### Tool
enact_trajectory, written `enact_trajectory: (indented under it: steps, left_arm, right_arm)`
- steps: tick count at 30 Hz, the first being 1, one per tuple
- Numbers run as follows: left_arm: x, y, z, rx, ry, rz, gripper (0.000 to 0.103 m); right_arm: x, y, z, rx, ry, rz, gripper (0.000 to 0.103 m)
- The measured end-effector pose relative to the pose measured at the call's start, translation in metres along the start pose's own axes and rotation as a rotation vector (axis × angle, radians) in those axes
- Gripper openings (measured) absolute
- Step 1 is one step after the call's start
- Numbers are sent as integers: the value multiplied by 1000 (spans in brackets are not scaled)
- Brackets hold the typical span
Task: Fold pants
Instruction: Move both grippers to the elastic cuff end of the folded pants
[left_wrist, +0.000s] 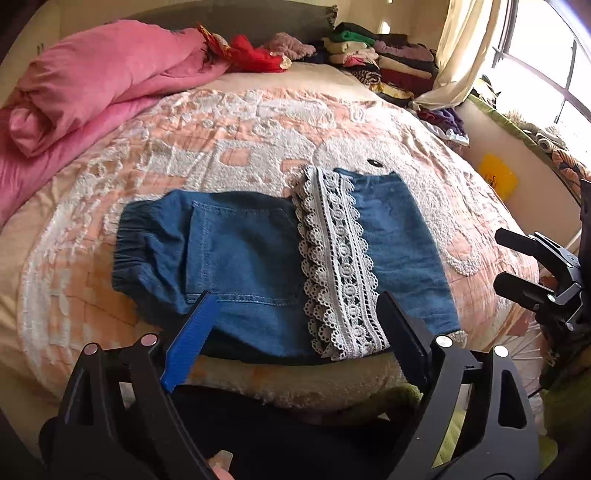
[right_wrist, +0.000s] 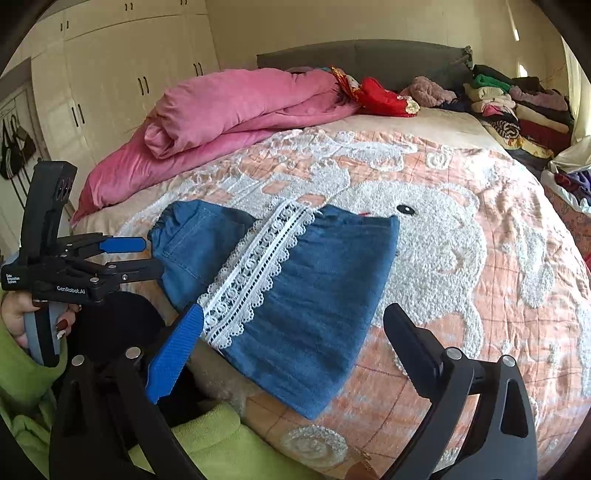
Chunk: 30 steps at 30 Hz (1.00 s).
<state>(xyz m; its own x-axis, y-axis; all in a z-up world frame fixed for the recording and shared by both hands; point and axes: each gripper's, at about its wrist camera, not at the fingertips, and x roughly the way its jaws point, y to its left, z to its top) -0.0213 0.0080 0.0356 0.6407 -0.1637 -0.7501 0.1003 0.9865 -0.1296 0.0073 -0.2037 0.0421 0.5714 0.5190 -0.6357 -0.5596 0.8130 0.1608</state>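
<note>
The pants (left_wrist: 258, 258) lie folded on the bed (left_wrist: 184, 133), long axis running left to right before both grippers. The left gripper (left_wrist: 295, 314), jaws apart, hovers nearest over the near edge; the right gripper (right_wrist: 291, 325), also apart, holds nothing

Bed (right_wrist: 480, 288) under a peach-and-white bedspread, bearing folded denim pants (right_wrist: 295, 295), pink quilt (right_wrist: 229, 110), stacked clothes (right_wrist: 517, 107).
</note>
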Motion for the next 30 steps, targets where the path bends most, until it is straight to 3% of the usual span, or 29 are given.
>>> enact_trajectory:
  steps: [3,13,30]
  left_arm:
    - [-3,4,1,-5,-11,12,88]
    - [-10,25,0,-36,-35,60,93]
    - [5,84,-12,-169,5,96,93]
  right_arm:
    - [-2,4,6,-6,-10,15,98]
    - [8,26,39,-68,-31,61,98]
    - [86,78,93,-192,40,151,98]
